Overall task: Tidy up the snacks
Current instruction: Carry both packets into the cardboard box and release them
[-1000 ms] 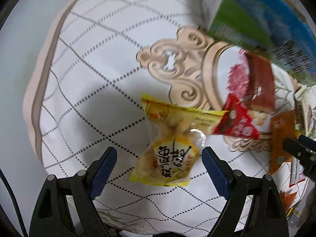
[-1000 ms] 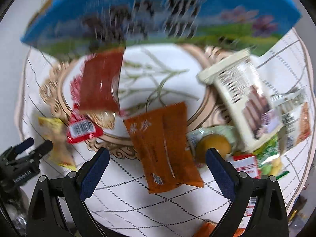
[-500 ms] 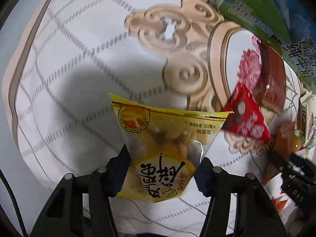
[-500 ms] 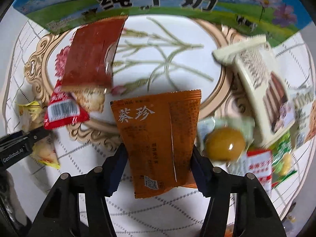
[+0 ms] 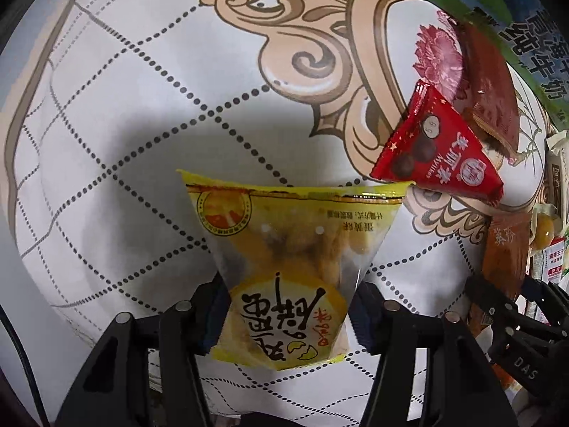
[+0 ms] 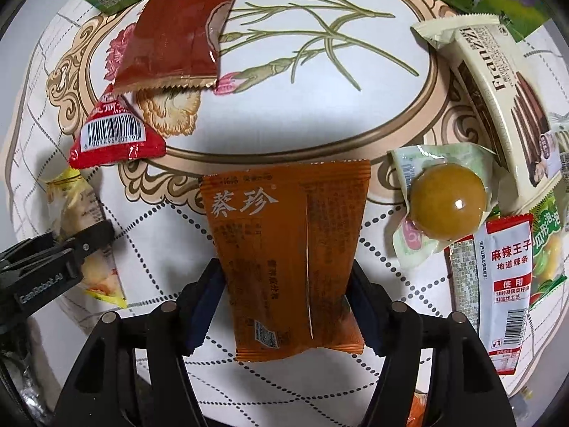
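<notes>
A yellow snack packet point(image 5: 288, 249) lies on the patterned tablecloth point(image 5: 124, 106). My left gripper point(image 5: 288, 316) points down at it, its jaws closing with both pads pressed on the packet's lower half. An orange snack packet point(image 6: 284, 242) lies at the rim of the oval print. My right gripper point(image 6: 284, 302) holds it between its pads, and its jaws are opening slightly. Each gripper shows in the other's view: the left gripper point(image 6: 71, 249) on the yellow packet point(image 6: 78, 206), the right gripper point(image 5: 505, 306) on the orange packet point(image 5: 505, 249).
A red triangular packet point(image 6: 113, 131) and a dark red packet point(image 6: 177, 32) lie at the oval's left. A green-and-blue milk box point(image 5: 526, 17) stands behind. To the right lie a cream biscuit packet point(image 6: 498, 99), a wrapped egg point(image 6: 444, 203) and a white-red strip packet point(image 6: 505, 284).
Both grippers came down onto the table and narrowed from wide open. The left one closed on the yellow packet, the right one on the orange packet.
</notes>
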`<state>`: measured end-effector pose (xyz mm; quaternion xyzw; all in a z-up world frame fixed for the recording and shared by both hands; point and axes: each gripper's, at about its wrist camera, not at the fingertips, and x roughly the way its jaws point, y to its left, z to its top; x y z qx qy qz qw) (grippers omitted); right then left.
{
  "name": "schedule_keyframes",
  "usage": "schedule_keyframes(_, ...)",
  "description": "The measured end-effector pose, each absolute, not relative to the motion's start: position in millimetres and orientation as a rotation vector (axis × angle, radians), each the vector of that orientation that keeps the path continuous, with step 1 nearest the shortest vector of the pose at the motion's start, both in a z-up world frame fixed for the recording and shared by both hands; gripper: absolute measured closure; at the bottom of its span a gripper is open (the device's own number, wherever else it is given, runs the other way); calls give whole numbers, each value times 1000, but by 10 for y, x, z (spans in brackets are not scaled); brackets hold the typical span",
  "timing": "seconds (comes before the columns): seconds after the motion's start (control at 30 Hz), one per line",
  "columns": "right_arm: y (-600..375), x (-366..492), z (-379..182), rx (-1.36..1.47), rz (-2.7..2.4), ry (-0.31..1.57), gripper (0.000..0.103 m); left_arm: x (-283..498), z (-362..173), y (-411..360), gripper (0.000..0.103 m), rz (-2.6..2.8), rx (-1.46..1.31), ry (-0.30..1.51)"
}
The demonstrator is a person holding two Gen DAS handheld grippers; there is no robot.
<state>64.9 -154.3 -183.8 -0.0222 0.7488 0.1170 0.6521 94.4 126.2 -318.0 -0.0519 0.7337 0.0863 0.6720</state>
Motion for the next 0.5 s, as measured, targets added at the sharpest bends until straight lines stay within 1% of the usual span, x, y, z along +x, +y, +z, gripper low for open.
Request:
schedule_keyframes(0.07,-1529,606,-1806,-38,264,1685,42,873,-3131,1194,53,190,-123,1655)
schedule_keyframes(0.17,-1571,567,-1707,15,271,1680,44,809,-3072,1133,53,153,-147,1668)
schedule_keyframes(0.33,-1664,596,-1482,112,301,1666,45,741,-2778,1038,54,118,-159,1637)
schedule_keyframes(0.5,-1725,643,-1125,203,361,1628,45,692,-2260,830,54,46,-184,1566)
